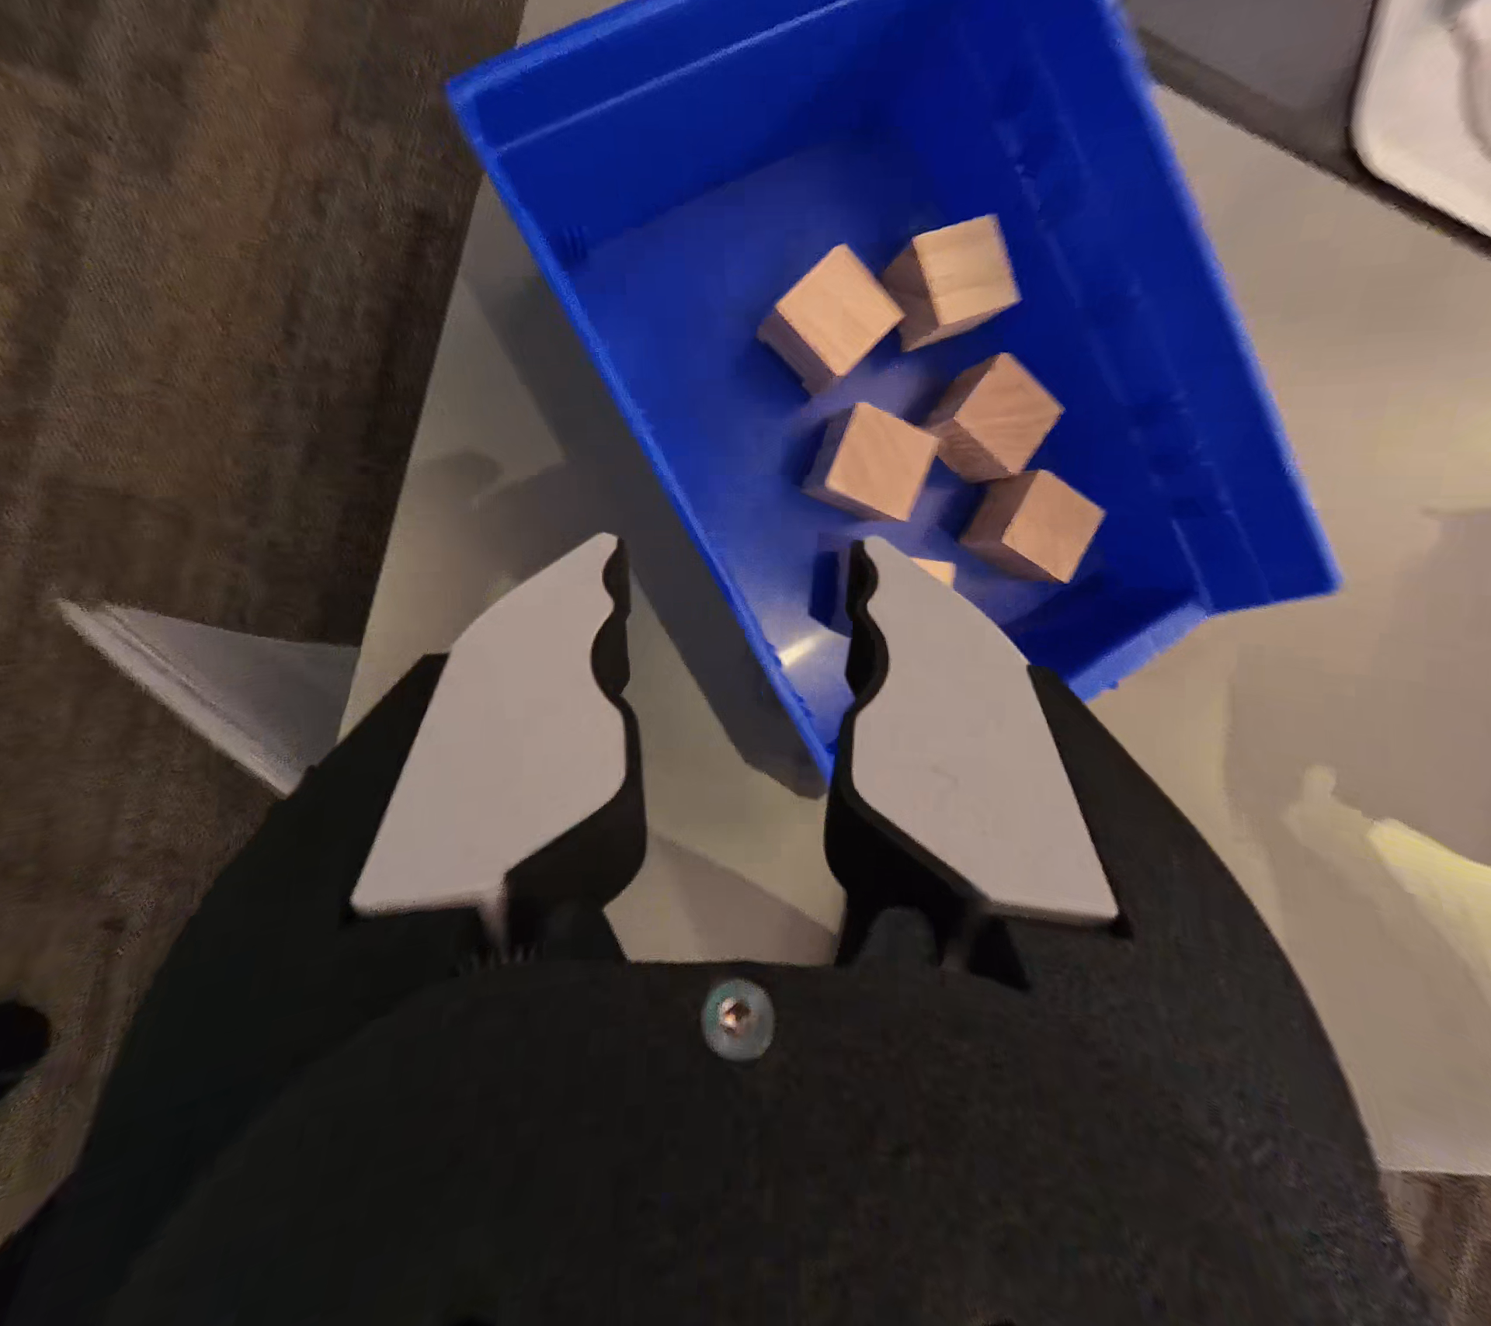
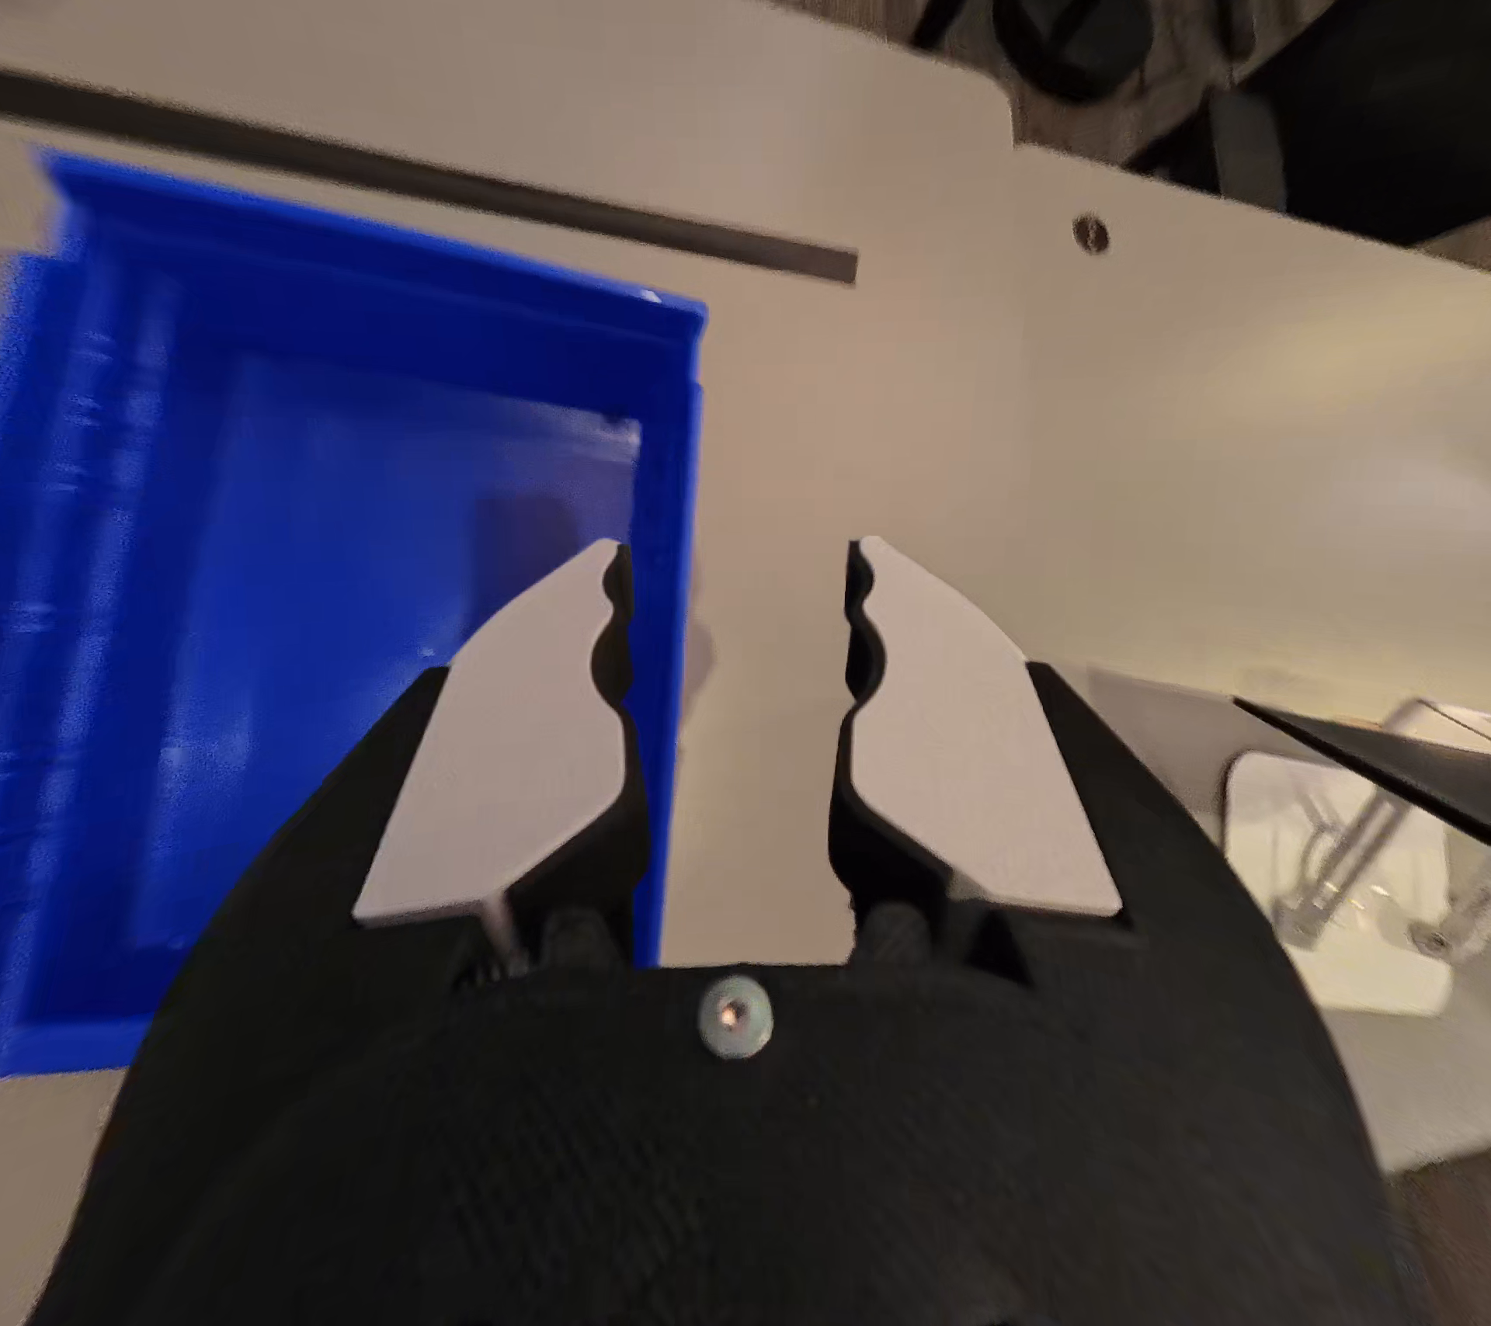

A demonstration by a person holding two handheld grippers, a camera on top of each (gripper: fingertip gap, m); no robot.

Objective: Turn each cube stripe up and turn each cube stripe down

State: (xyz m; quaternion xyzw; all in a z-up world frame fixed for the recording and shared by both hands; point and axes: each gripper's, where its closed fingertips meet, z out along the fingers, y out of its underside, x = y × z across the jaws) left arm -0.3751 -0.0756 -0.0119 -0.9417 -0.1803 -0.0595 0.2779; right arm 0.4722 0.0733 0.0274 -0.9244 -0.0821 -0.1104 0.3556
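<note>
In the left wrist view a blue plastic bin stands on a pale table. Several plain wooden cubes lie loose on its floor with no stripe showing on their upper faces. One more cube is partly hidden behind my right finger. My left gripper is open and empty, above the bin's near left wall. In the right wrist view my right gripper is open and empty, over the table just right of the blue bin; no cubes show there.
The table's left edge drops to a brown carpet. A dark flat panel and a white object lie at the back right. A black slot crosses the table behind the bin, and a black stand's foot lies beyond the table.
</note>
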